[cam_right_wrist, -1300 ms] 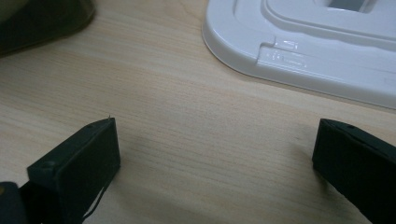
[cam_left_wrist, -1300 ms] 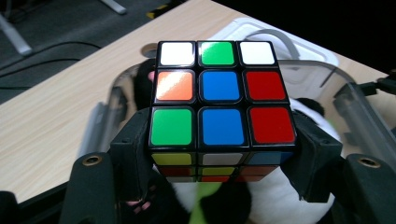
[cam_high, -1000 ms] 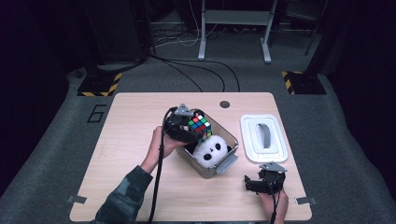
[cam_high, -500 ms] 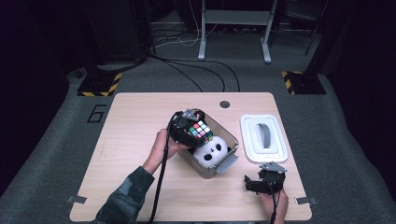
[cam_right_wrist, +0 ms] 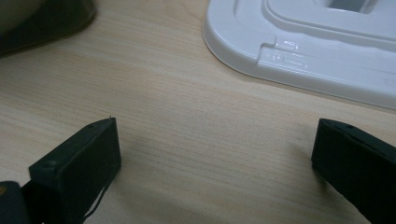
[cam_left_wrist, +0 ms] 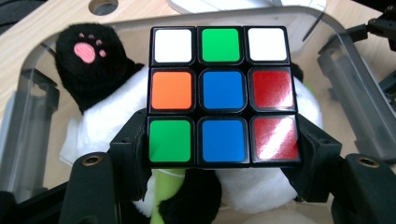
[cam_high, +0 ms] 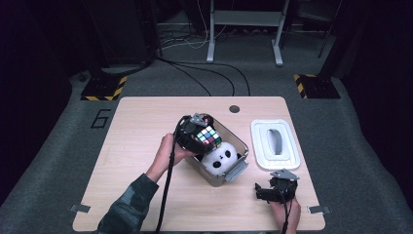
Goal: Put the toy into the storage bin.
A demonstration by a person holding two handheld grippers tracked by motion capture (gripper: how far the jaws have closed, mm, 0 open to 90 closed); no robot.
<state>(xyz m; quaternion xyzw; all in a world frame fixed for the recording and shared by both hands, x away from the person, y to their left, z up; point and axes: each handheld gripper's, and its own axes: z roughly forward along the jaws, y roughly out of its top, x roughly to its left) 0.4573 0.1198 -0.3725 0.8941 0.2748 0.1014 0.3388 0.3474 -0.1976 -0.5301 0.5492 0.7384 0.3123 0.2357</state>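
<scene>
Currently: puzzle cube held over the clear box, right gripper idle.

Left gripper [cam_high: 202,139] has its jaws clamped on the sides of the puzzle cube [cam_high: 209,136], holding it above the panda toy [cam_high: 221,158] inside the clear box [cam_high: 239,168] at mid-table. White lid [cam_high: 275,145] lies just beside the box. Right gripper [cam_high: 267,191] rests near the table's [cam_high: 136,141] front edge, jaws wide apart and holding nothing.
</scene>
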